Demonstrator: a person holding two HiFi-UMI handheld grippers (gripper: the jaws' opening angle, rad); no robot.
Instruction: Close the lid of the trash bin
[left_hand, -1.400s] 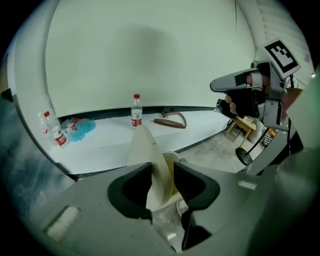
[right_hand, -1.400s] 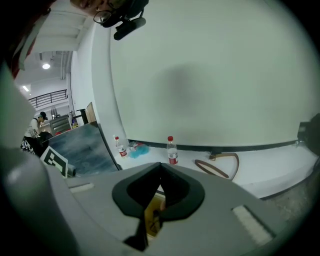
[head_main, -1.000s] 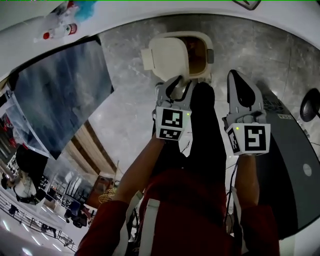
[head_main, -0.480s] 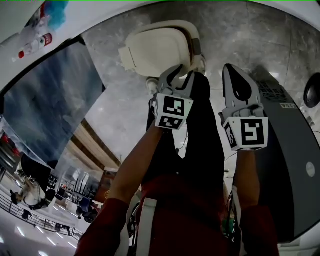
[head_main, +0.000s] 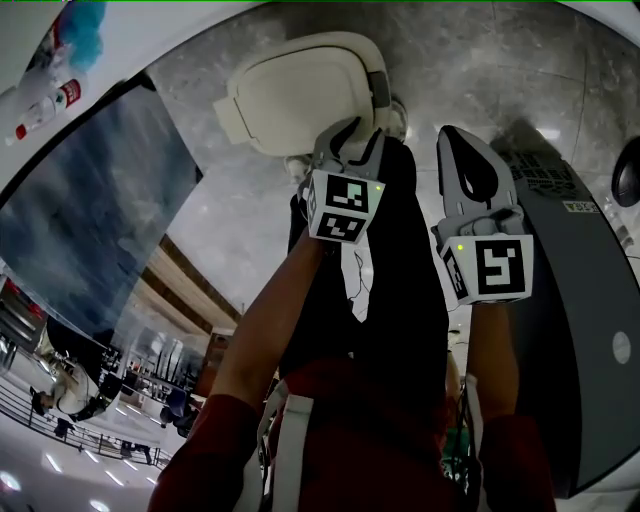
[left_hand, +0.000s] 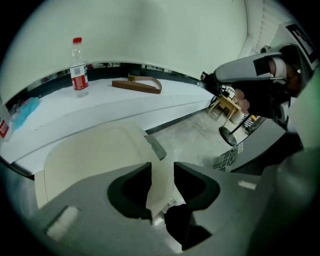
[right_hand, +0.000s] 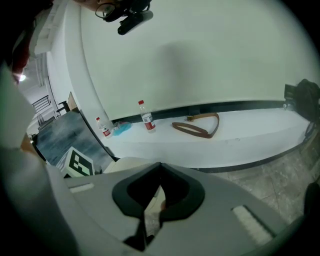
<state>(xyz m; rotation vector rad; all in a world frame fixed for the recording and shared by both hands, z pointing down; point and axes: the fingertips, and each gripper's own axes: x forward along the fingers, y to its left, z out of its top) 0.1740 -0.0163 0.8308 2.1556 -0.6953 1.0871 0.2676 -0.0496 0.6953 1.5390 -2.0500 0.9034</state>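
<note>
- Looking down, the person's two arms reach out, each one holding a claw, so there are two claws.
- The left claw (left_hand: 161, 175) is squeezed tight on a thin edge piece of the cream lid (head_main: 300, 90). That piece sits right between its jaws.
- The right claw (right_hand: 160, 166) is at 3 o'clock from the left one. Its jaws are pressed together with nothing in them, and it touches nothing.
- The lid is at 12 o'clock from the left claw. It looks like it is nearly down flat on the trash bin (head_main: 399, 115), which is almost all hidden under it. I think the closing is close to done.
- What could go wrong:
  - The edge piece is thin and smooth, so it may slip out of the jaws, and then the lid would drop with a bang.
  - If the left claw holds on too long, it may get stuck between lid and bin, and the lid would not shut all the way.
  - A push to the side could make the bin slide on the smooth stone floor (head_main: 500, 70).
- Farther off, at 10 o'clock, is the long white desk (right_hand: 250, 135).
- Counting what is on it: two bottles, one (right_hand: 145, 118) and another (right_hand: 103, 128), one blue cloth (right_hand: 122, 128) between them, and one brown strap (right_hand: 197, 126).
- Counting the task things: one lid and one bin.
</note>
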